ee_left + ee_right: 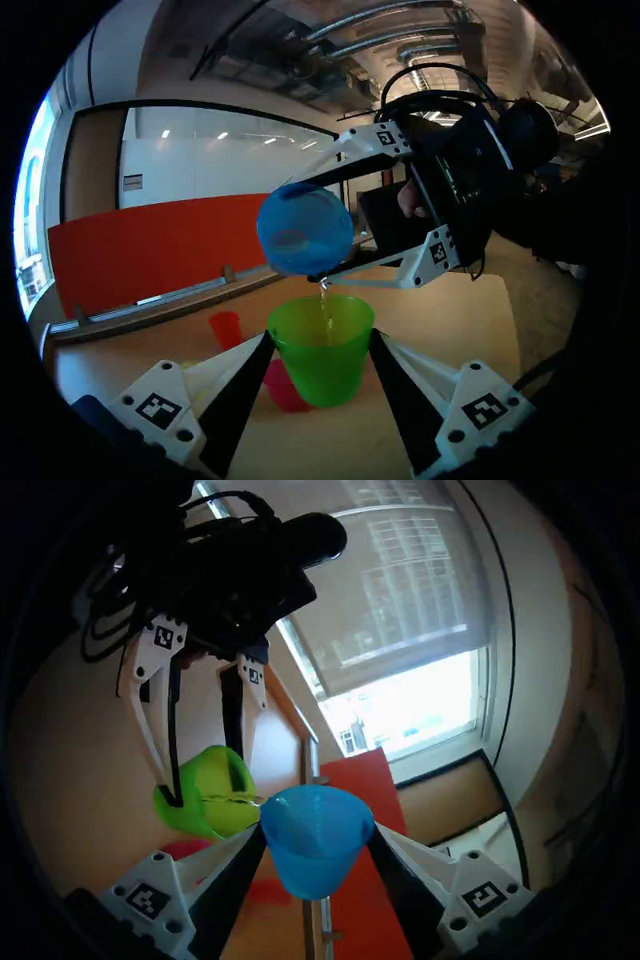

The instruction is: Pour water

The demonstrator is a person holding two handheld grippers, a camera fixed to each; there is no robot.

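Where the left gripper view looks along its own fingers, the left gripper (322, 336) is clamped on the upright green cup (322, 360); the blue cup (304, 228), pinched in the right gripper (308, 234), hangs tipped straight above, apart from it, a thin stream of water (324, 308) dropping into the green mouth. From the right gripper view, the blue cup (316, 840) sits between the near fingers, the green cup (204, 792) just beside its lip; the pour likely depends on keeping that lip over the green mouth
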